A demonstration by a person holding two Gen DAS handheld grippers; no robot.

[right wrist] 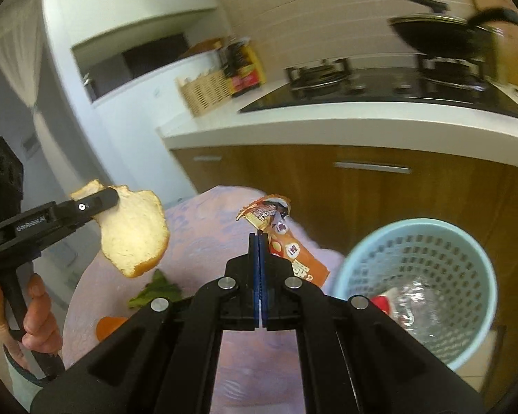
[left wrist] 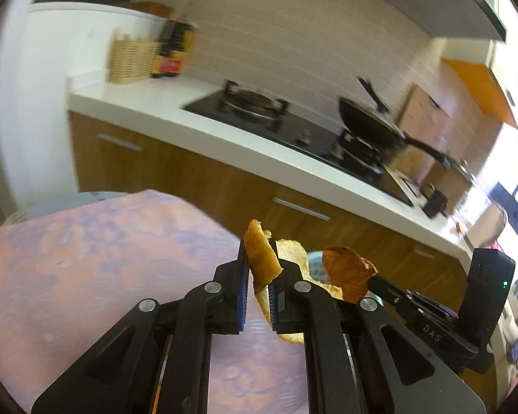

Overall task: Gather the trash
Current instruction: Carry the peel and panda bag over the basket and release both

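Note:
My left gripper [left wrist: 259, 276] is shut on a piece of orange peel [left wrist: 262, 258] and holds it in the air above the pink table; the peel also shows at the left of the right wrist view [right wrist: 134, 231]. My right gripper [right wrist: 258, 241] is shut on an orange snack wrapper [right wrist: 293, 252], which also shows in the left wrist view [left wrist: 348, 272]. A light blue perforated trash basket [right wrist: 424, 241] stands to the right of the table, with a red and silver wrapper [right wrist: 404, 307] inside.
A green leaf scrap [right wrist: 159, 291] and an orange scrap [right wrist: 108, 326] lie on the pink tablecloth [right wrist: 197, 241]. Behind it runs a white counter [right wrist: 328, 120] with a stove, a black pan [right wrist: 442, 34], a wicker basket [right wrist: 207, 91] and wooden cabinets below.

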